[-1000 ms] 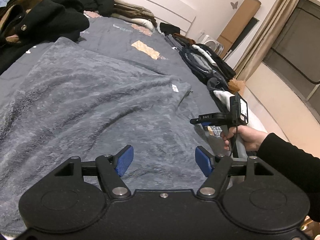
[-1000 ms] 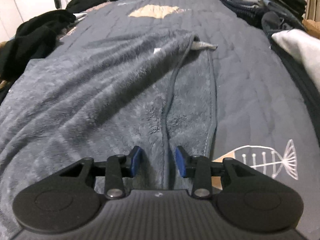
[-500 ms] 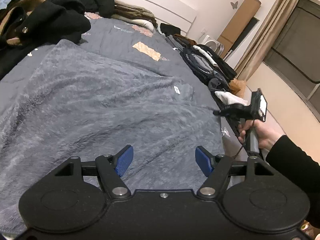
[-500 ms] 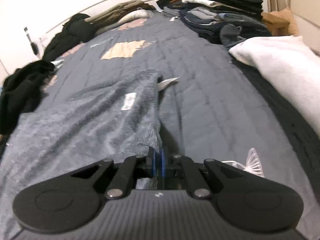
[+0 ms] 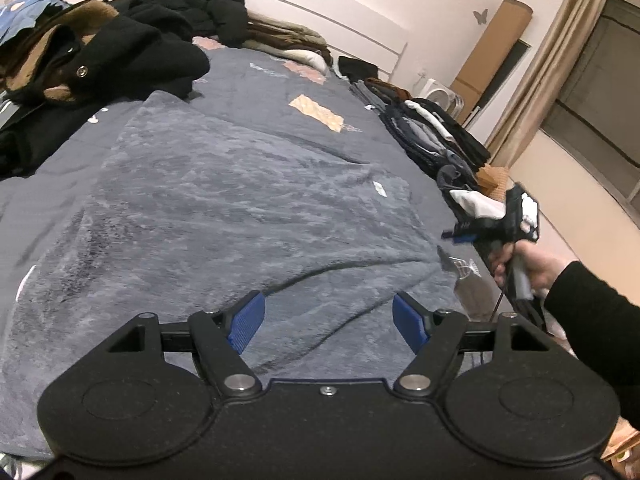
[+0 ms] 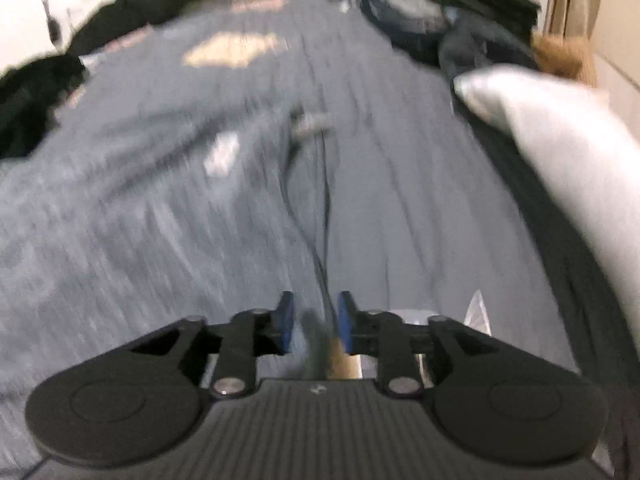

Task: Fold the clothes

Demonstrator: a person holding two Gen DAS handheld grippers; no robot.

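A large fluffy grey garment point(image 5: 240, 216) lies spread on the bed, with a small white label point(image 5: 379, 189) near its right edge. My left gripper point(image 5: 326, 322) is open and empty, low over the garment's near edge. My right gripper point(image 5: 454, 236) is at the garment's right edge in the left wrist view. In the blurred right wrist view my right gripper point(image 6: 314, 322) is open by a narrow gap, and the garment's hem point(image 6: 316, 272) runs between the blue pads point(image 6: 285, 322).
Dark jackets point(image 5: 100, 56) are heaped at the far left. Folded clothes point(image 5: 436, 136) are stacked along the bed's right side, with a white piece point(image 6: 560, 136) close to my right gripper. The grey bedspread point(image 5: 280, 92) extends to the headboard.
My right gripper shut on the garment's right edge, drew it outward to the right, flattening the fold, then opened slightly. My left gripper stayed open in place.
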